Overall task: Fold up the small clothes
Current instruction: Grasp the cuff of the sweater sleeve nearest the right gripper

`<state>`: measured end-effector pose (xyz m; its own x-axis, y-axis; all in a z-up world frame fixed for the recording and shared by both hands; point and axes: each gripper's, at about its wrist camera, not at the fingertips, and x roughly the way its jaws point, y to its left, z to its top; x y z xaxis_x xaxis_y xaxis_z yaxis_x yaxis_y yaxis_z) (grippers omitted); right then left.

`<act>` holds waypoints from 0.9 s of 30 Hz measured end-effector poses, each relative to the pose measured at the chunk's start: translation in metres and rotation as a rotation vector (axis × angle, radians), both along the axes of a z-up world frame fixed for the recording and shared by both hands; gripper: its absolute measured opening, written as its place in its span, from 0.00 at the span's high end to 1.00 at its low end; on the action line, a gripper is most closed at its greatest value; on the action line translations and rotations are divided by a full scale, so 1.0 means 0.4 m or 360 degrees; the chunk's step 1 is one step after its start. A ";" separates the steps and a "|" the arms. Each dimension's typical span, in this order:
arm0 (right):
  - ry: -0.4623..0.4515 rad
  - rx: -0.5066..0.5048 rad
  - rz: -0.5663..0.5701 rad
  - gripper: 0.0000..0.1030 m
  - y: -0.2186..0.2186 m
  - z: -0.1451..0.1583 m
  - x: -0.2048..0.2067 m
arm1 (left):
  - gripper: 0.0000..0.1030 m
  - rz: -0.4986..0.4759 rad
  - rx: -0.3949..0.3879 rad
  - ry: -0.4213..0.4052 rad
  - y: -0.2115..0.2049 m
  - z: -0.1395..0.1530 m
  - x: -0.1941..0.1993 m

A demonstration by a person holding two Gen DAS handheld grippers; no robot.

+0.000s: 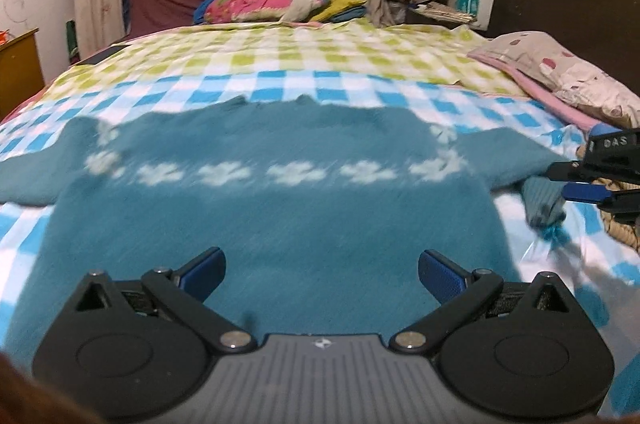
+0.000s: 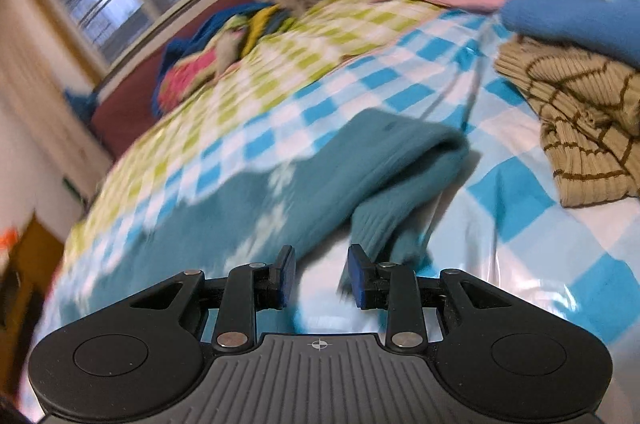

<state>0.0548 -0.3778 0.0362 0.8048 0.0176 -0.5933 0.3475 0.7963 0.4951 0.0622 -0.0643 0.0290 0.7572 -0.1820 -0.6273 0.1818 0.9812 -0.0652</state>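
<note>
The teal sweater (image 1: 272,208) lies spread flat on the checked bedsheet (image 1: 280,64), soft, light and floppy, best pinched at its right sleeve cuff (image 2: 384,224), just beyond the part-open, empty right gripper (image 2: 320,274), while the left gripper (image 1: 320,276) hovers wide open.

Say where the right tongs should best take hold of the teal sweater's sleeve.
Probably at the ribbed cuff of the teal sweater. It is the sleeve's free end, doubled back and lying just beyond the right tongs, whose jaws stand apart with nothing between them. Come in low from the near side, along the checked bedsheet.
</note>
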 end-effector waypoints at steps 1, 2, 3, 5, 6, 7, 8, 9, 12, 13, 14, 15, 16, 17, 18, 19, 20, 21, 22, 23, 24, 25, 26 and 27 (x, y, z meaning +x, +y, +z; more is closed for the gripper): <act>-0.0011 0.0037 -0.0027 0.71 -0.022 -0.002 0.014 | 0.00 -0.0006 -0.0004 -0.0003 -0.010 0.000 0.010; -0.0022 0.0070 -0.0044 0.71 -0.037 -0.006 0.028 | 0.00 -0.0014 -0.0010 -0.0008 -0.020 0.001 0.020; -0.0033 0.0102 -0.0059 0.71 -0.051 -0.010 0.041 | 0.00 -0.0022 -0.0014 -0.0010 -0.029 0.000 0.027; -0.0044 0.0181 -0.0082 0.71 -0.075 -0.023 0.069 | 0.00 -0.0038 -0.0018 -0.0016 -0.046 0.000 0.042; -0.0039 0.0207 -0.0097 0.71 -0.084 -0.031 0.084 | 0.00 -0.0044 -0.0017 -0.0018 -0.052 -0.001 0.049; -0.0030 0.0224 -0.0116 0.71 -0.094 -0.038 0.097 | 0.00 -0.0047 -0.0016 -0.0021 -0.058 -0.003 0.056; -0.0016 0.0239 -0.0140 0.71 -0.098 -0.045 0.105 | 0.00 -0.0047 -0.0017 -0.0023 -0.060 -0.004 0.059; -0.0004 0.0263 -0.0175 0.71 -0.106 -0.055 0.113 | 0.00 -0.0047 -0.0019 -0.0025 -0.061 -0.005 0.061; 0.0017 0.0301 -0.0275 0.71 -0.126 -0.075 0.120 | 0.00 -0.0044 -0.0023 -0.0023 -0.056 -0.012 0.065; 0.0014 0.0295 -0.0302 0.71 -0.132 -0.078 0.122 | 0.00 -0.0043 -0.0019 -0.0023 -0.054 -0.016 0.067; 0.0008 0.0288 -0.0320 0.71 -0.137 -0.081 0.124 | 0.00 -0.0039 -0.0014 -0.0026 -0.052 -0.019 0.068; 0.0010 0.0279 -0.0349 0.68 -0.141 -0.084 0.128 | 0.00 -0.0032 -0.0007 -0.0029 -0.050 -0.023 0.069; 0.0009 0.0271 -0.0378 0.65 -0.144 -0.086 0.131 | 0.00 -0.0024 0.0000 -0.0028 -0.048 -0.028 0.070; 0.0000 0.0266 -0.0403 0.64 -0.148 -0.088 0.136 | 0.00 -0.0018 -0.0001 -0.0022 -0.046 -0.032 0.072; -0.0010 0.0269 -0.0430 0.61 -0.151 -0.092 0.142 | 0.00 -0.0014 -0.0009 -0.0009 -0.044 -0.036 0.074; -0.0018 0.0275 -0.0445 0.59 -0.153 -0.096 0.148 | 0.00 -0.0011 -0.0016 0.0002 -0.042 -0.040 0.075; -0.0026 0.0280 -0.0455 0.59 -0.153 -0.101 0.156 | 0.00 -0.0010 -0.0017 0.0009 -0.041 -0.043 0.076; -0.0042 0.0285 -0.0470 0.58 -0.153 -0.106 0.162 | 0.00 -0.0010 -0.0015 0.0012 -0.040 -0.045 0.075; -0.0061 0.0288 -0.0482 0.59 -0.154 -0.108 0.166 | 0.00 -0.0010 -0.0011 0.0013 -0.038 -0.046 0.074; -0.0076 0.0296 -0.0500 0.59 -0.158 -0.111 0.170 | 0.00 -0.0012 -0.0009 0.0013 -0.037 -0.046 0.073; -0.0099 0.0321 -0.0524 0.59 -0.166 -0.115 0.172 | 0.00 -0.0014 -0.0007 0.0012 -0.034 -0.045 0.071; -0.0109 0.0337 -0.0543 0.65 -0.172 -0.116 0.175 | 0.00 -0.0016 -0.0005 0.0009 -0.032 -0.044 0.069; -0.0113 0.0337 -0.0559 0.70 -0.177 -0.113 0.178 | 0.00 -0.0016 -0.0004 0.0005 -0.028 -0.042 0.066; -0.0110 0.0302 -0.0563 0.81 -0.176 -0.106 0.181 | 0.00 -0.0017 -0.0006 0.0000 -0.025 -0.041 0.063</act>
<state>0.1272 -0.4482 -0.0063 0.8187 -0.1639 -0.5503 0.5445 0.5258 0.6535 0.0874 -0.0744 0.0126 0.7551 -0.1926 -0.6266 0.1924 0.9789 -0.0691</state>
